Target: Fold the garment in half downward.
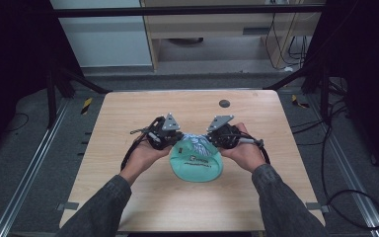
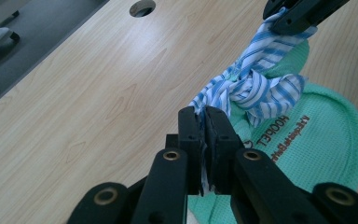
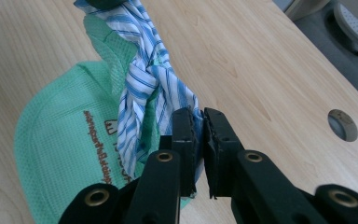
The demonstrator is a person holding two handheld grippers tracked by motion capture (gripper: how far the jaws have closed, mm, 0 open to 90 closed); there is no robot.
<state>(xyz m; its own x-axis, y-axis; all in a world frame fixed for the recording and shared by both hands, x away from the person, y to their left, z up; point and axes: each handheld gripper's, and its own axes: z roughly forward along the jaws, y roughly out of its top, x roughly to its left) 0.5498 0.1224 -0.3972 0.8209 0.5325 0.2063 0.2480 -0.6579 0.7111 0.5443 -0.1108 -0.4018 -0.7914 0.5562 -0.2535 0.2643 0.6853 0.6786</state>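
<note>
We count one green mesh bag (image 1: 198,164), one blue-and-white striped cloth (image 1: 196,143), two grippers and one light wooden table (image 1: 128,113) under them. The bag lies flat near the middle of the table, a little toward its near edge, printed side up. The striped cloth (image 2: 256,86) is knotted at the bag's far end, and its two tails run up and out from the knot.

Our left gripper (image 1: 170,139) sits just left of the knot, its fingers (image 2: 189,140) clenched on one tail of the cloth, which shows as a thin strip pinched between the pads. Our right gripper (image 1: 216,138) sits just right of the knot, its fingers (image 3: 186,140) clamped on the other tail (image 3: 144,88). The knot hangs between the two pairs of fingers, above the green mesh (image 3: 60,135).

Whether anything is inside the bag we cannot tell. A round dark hole (image 1: 224,103) sits near the table's far edge, well apart from the bag.
</note>
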